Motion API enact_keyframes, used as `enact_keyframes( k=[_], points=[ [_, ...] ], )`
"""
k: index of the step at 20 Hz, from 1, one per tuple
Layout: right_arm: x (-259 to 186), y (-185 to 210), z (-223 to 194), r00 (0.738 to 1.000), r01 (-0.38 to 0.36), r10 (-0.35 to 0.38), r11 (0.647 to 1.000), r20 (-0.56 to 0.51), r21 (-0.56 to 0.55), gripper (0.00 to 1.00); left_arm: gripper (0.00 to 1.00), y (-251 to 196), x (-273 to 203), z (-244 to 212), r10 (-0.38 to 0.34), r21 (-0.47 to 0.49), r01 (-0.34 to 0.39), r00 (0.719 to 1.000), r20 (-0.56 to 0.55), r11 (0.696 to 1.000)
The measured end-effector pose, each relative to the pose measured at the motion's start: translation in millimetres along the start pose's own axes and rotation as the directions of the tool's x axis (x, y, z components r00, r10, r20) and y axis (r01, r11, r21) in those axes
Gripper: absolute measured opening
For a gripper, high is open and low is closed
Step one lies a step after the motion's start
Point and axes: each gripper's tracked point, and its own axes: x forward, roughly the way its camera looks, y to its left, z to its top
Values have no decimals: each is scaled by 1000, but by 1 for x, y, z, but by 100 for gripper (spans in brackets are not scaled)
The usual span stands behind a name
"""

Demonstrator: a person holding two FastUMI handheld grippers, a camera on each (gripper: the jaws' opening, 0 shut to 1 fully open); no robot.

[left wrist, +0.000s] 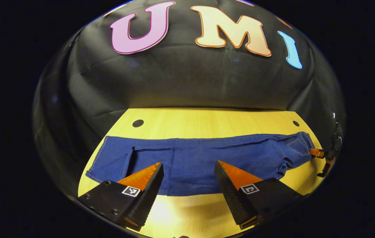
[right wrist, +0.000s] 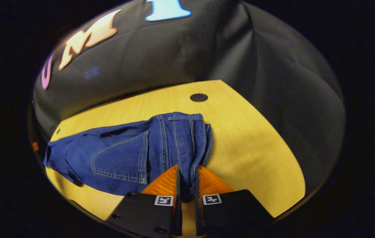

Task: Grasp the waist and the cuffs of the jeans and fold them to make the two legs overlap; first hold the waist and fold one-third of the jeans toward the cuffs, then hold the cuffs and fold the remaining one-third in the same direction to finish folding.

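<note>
The waist (right wrist: 182,132) is pinched by the right tool (right wrist: 186,180) for folding; the left tool (left wrist: 187,172) is held spread above the jeans (left wrist: 194,158).

Obscured and cut-off items

Jeans (right wrist: 124,152) hem hidden behind left gripper (left wrist: 189,172) fingers; waistband edge hidden between right gripper (right wrist: 186,181) fingers.
</note>
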Motion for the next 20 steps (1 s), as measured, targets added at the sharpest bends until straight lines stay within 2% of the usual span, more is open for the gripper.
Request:
enact_keyframes(
  k=[1, 3, 5, 7, 11, 15, 20],
  points=[
    [-2, 0, 1, 1000, 10, -10, 1000, 3, -15, 9, 93, 2, -1, 0, 0, -8, 0, 1000, 0, 1000],
    [-10, 3, 7, 999, 28, -27, 998, 20, -52, 6, 94, 7, -1, -1, -3, -26, 3, 1000, -3, 1000],
    [-16, 7, 14, 999, 34, -31, 998, 44, -56, 5, 94, 17, -4, -3, -3, -51, 2, 1000, -2, 999],
    [-27, 13, 35, 993, 34, -29, 999, 112, -42, 4, 93, 29, -7, -4, -2, -68, 2, 1000, 4, 998],
    [-59, 51, 73, 979, 13, 1, 998, 202, -65, 2, 93, 49, -15, -4, -25, -104, 27, 999, 25, 994],
    [-87, 87, 96, 965, -42, 62, 996, 253, -81, 2, 96, 67, -21, -6, -59, -113, 64, 997, 42, 992],
    [-128, 110, 115, 930, -192, 191, 981, 314, -28, 2, 94, 80, -25, -9, -115, -103, 121, 991, 65, 987]
  ],
)
